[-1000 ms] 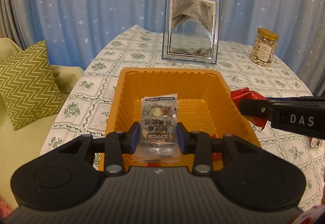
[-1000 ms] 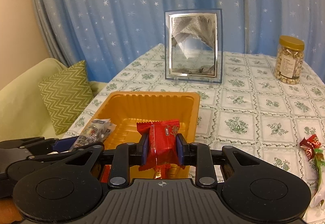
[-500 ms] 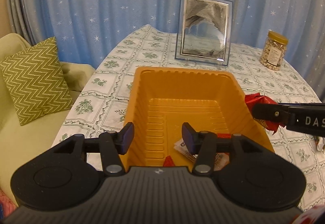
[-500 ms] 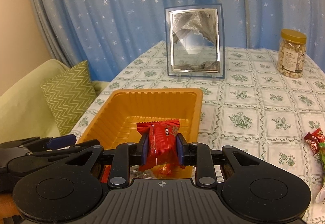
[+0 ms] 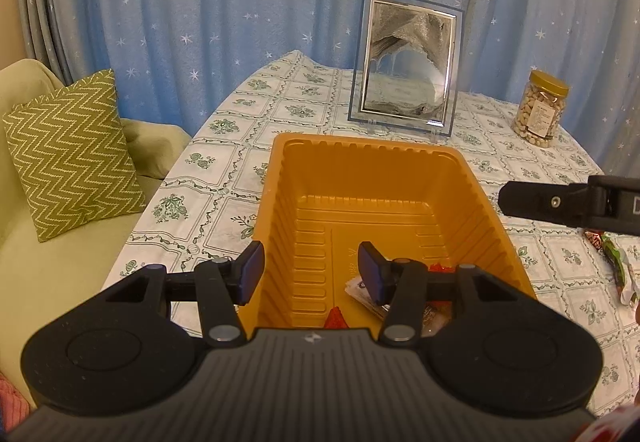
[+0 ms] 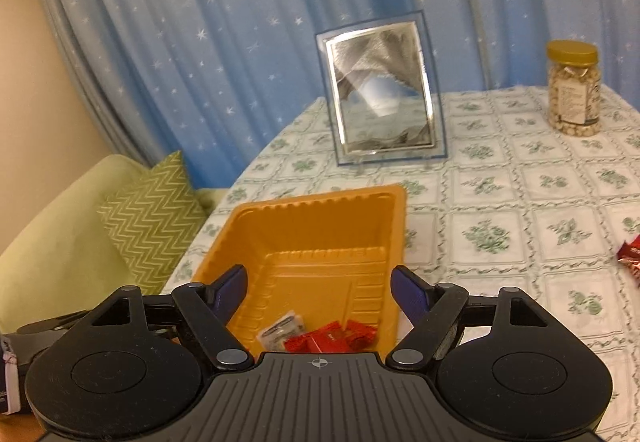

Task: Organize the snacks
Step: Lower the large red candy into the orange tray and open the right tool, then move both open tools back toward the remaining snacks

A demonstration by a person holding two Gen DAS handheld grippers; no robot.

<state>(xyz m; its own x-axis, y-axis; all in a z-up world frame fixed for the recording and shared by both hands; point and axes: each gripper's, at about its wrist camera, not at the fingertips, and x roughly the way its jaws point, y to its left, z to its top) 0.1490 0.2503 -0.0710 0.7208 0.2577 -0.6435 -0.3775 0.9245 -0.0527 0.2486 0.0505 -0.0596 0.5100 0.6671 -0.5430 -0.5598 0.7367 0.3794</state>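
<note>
Both claws, left claw (image 5: 311, 269) and right claw (image 6: 319, 290), are held wide, empty | loose snacks (image 5: 612, 262) at surface's right edge: light, crinkly, slippery; best pinched mid-wrapper.

The left gripper (image 5: 310, 270) let go of its clear bag (image 6: 281, 329) first. Now the right gripper (image 6: 318, 292) has opened its jaws wide too, and its red pack (image 6: 332, 338) has dropped. Both snacks lie in the orange tray (image 6: 320, 226), low in the frame.
</note>
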